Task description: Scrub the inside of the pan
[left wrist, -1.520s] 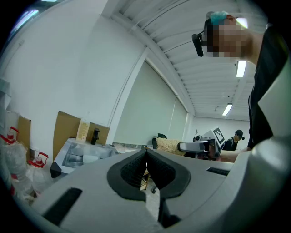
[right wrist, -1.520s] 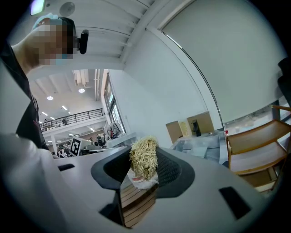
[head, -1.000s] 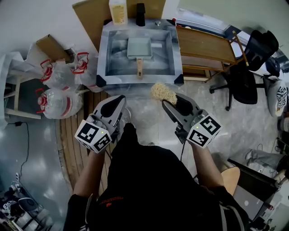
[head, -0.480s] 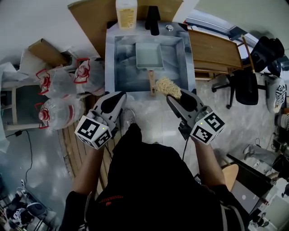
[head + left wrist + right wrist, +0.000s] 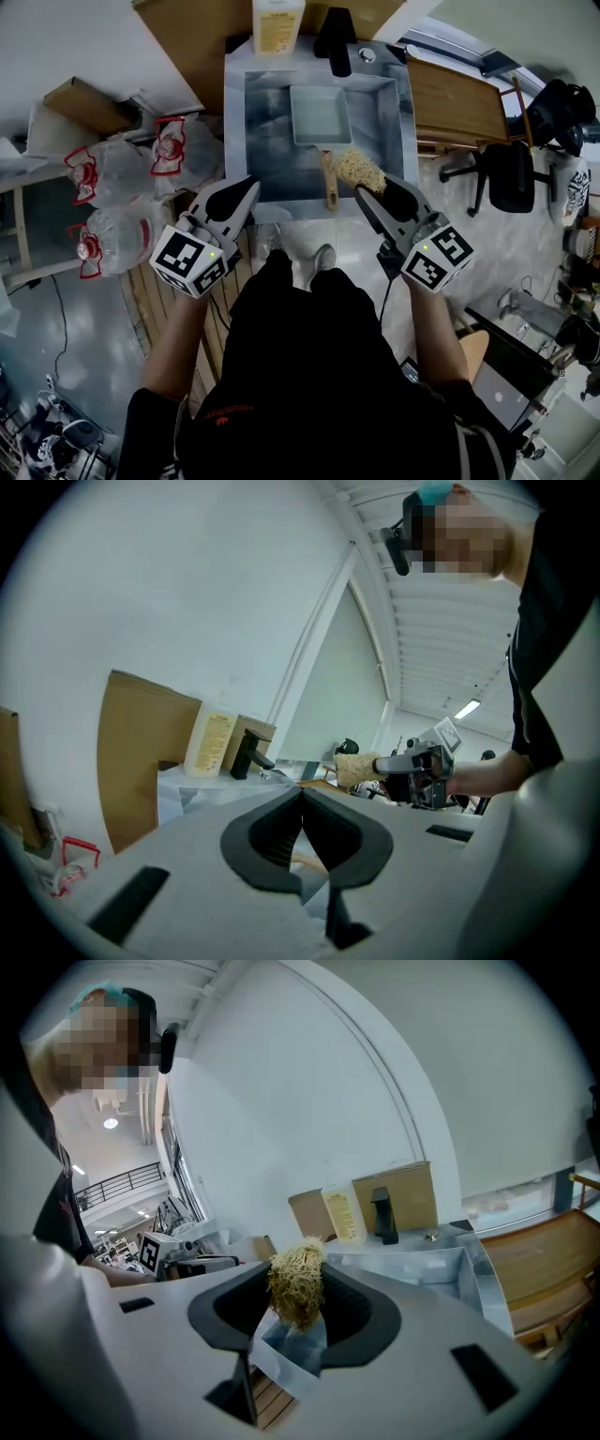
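Pan (image 5: pixel 321 114) sits in sink (image 5: pixel 236 122), bottle (image 5: pixel 277 23) behind.

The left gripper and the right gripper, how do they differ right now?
The left gripper's jaws are shut together with nothing between them; the right gripper's jaws are shut on a tan fibrous scrubber. In the head view, the left gripper is by the sink's front left corner, while the right gripper is by the pan's handle. Both are grey, carry a marker cube and point toward the sink.

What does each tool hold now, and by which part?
The right tool grips the scrubber by one end; the left tool is shut, empty.
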